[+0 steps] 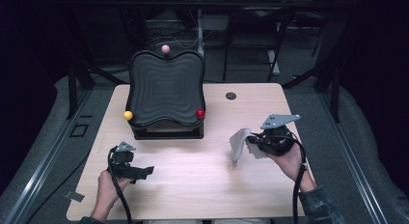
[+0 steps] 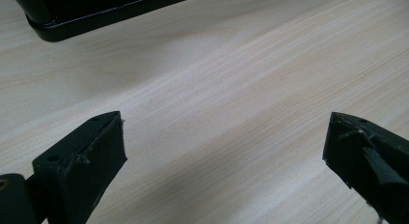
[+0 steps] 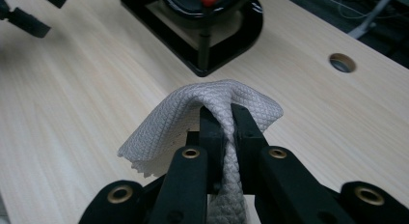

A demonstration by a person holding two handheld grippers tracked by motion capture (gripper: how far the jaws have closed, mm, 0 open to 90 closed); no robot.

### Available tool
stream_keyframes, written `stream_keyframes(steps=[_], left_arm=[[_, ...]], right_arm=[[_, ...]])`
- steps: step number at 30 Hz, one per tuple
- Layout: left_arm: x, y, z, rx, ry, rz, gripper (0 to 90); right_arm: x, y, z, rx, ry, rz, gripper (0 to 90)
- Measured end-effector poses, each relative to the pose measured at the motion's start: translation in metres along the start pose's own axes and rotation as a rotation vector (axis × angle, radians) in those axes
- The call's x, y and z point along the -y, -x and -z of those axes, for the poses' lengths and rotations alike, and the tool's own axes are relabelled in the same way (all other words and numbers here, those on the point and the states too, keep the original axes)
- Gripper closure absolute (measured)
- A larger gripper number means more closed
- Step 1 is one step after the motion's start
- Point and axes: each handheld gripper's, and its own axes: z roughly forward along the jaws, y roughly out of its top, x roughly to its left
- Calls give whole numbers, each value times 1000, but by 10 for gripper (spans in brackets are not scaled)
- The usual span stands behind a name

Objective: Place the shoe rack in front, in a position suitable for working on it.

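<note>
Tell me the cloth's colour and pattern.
Pale grey cloth, quilted diamond weave; clearest in the right gripper view.

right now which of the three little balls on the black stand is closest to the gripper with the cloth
The red ball, at the front corner of the black stand facing the right gripper that pinches the cloth. The yellow ball and pink ball sit farther off.

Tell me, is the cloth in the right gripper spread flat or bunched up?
Bunched up. The cloth is pinched between the shut jaws of the right gripper, draping over them in folds above the table.
</note>
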Motion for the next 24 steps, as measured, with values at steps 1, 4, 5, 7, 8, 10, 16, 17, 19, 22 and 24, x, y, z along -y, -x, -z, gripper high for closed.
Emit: stream_keyframes(steps=[1, 4, 5, 7, 8, 10, 16, 17, 19, 22, 24], left_arm=[[0, 0, 0, 3, 1, 2, 13], [0, 1, -1, 2, -2, 0, 13], [0, 1, -1, 2, -2, 0, 13], [0, 1, -1, 2, -2, -7, 13], [0, 1, -1, 2, -3, -3, 13], [0, 1, -1, 3, -1, -4, 13], [-1, 1, -1, 2, -4, -8, 13], [-1, 1, -1, 2, -3, -9, 13], [-1, 2, -2, 2, -2, -8, 13], [-2, 3, -2, 0, -4, -11, 15], [-4, 6, -2, 0, -3, -24, 16]], right_arm=[[-1, -3, -3, -19, 2, 5, 853], [-6, -14, -15, -62, 2, 20, 853], [-7, -17, -18, -71, -5, 27, 853], [-9, -24, -26, -118, 4, 35, 853], [-9, -27, -28, -123, 8, 44, 853], [-11, -33, -32, -110, 13, 51, 853], [-6, -52, -64, -159, 4, 55, 853], [-5, -54, -70, -176, 5, 52, 853], [-4, -62, -83, -199, -3, 56, 853], [-2, -72, -103, -229, -30, 66, 852], [0, -78, -117, -235, -61, 68, 845]])
